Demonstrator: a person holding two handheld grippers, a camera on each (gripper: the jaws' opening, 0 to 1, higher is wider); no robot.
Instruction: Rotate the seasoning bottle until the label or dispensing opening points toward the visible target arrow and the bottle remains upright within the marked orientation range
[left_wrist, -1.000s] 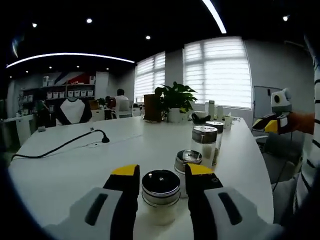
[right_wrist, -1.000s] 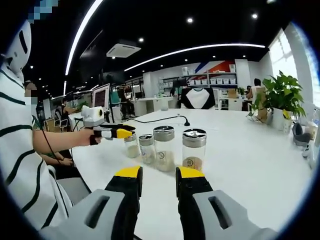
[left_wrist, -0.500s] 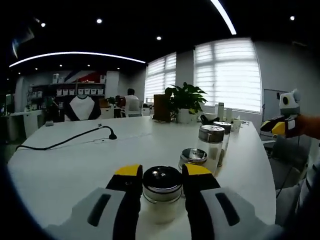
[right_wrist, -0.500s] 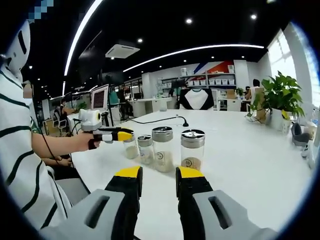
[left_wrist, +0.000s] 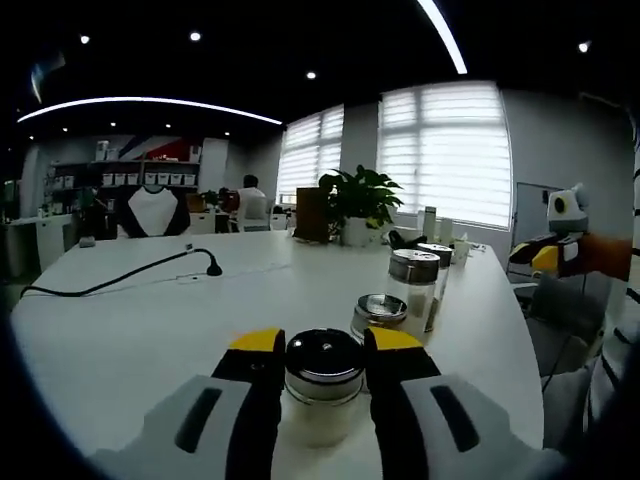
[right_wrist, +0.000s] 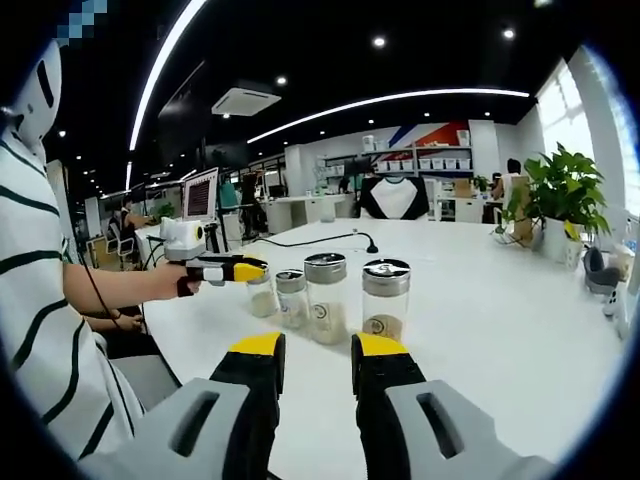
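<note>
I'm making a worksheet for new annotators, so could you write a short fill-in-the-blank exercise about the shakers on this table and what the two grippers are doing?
1. ____ glass seasoning bottles with silver lids stand in a row on the white table.
2. The left gripper has its yellow-tipped jaws either side of the end bottle, whose lid is ____ in colour.
3. The right gripper holds ____ between its jaws.
4. Beyond the bottles, a ____ cable lies across the table.

Missing words: four; silver; nothing; black
</note>
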